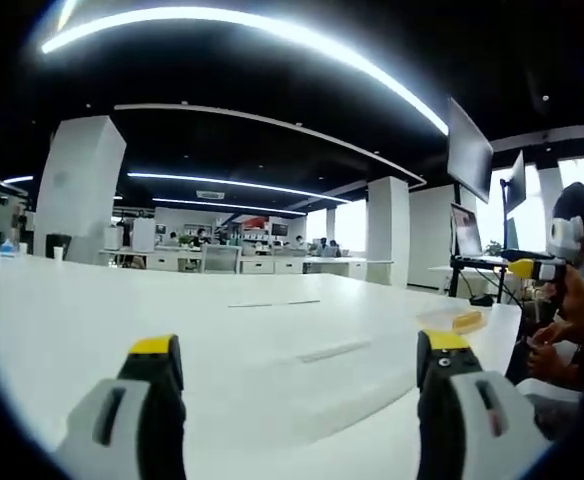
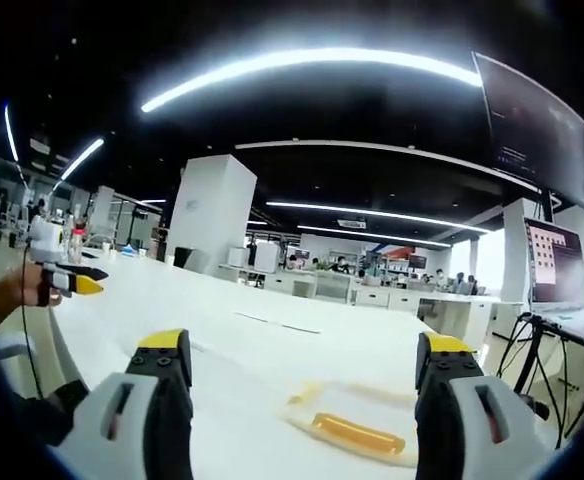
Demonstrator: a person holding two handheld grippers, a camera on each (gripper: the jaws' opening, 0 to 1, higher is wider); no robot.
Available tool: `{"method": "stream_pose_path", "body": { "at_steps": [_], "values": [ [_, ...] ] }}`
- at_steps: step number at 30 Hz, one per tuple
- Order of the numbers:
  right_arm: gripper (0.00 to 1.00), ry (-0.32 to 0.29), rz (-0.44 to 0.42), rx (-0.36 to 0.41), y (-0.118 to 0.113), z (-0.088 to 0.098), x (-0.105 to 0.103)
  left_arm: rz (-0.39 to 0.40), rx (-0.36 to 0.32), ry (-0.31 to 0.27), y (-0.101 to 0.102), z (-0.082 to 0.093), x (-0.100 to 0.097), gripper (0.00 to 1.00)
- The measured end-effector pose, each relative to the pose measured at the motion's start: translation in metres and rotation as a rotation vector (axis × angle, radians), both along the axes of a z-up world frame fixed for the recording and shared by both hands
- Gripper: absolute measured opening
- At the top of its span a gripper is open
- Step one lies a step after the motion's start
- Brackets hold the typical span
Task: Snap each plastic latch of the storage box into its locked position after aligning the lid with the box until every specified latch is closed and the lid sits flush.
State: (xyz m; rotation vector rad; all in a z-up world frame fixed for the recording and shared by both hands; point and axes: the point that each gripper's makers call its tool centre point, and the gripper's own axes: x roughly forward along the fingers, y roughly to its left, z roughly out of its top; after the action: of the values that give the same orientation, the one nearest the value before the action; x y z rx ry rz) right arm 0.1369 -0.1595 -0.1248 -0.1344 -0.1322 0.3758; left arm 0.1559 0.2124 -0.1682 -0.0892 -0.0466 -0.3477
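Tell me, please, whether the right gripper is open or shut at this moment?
Open. In the right gripper view, the right gripper's yellow-tipped fingers stand wide apart with only the white table between them, holding nothing.

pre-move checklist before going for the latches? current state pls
1. Left gripper open, nothing held: ok.
2. Right gripper open, nothing held: ok.
3. Lid in reach, low between the right jaws: ok.
4. Lid flush on box: cannot tell, box body hidden.
5. Yellow latch locked: cannot tell.
6. Other latches located: not ok; one yellow piece lies far right in the left gripper view.
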Motion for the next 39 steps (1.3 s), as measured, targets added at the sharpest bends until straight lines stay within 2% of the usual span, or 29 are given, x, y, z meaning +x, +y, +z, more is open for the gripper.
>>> {"method": "stream_pose_path", "body": {
  "at_steps": [8, 12, 23, 39],
  "values": [
    [0.94, 0.006, -0.011, 0.008, -0.006, -0.001, 0.000, -0.033, 0.036, 0.014, -0.016, 0.005, 0.015, 0.98],
    [0.93, 0.004, -0.012, 0.008, -0.006, -0.001, 0.000, -0.044, 0.043, 0.003, -0.021, 0.011, 0.019, 0.98],
    [0.93, 0.004, -0.023, 0.009, -0.009, 0.002, 0.001, -0.131, 0.081, 0.017, -0.047, 0.018, 0.033, 0.99],
    [0.95, 0.075, -0.065, -0.017, -0.019, -0.009, 0.007, -0.209, 0.097, 0.028, -0.070, 0.019, 0.048, 0.99]
  ]
}}
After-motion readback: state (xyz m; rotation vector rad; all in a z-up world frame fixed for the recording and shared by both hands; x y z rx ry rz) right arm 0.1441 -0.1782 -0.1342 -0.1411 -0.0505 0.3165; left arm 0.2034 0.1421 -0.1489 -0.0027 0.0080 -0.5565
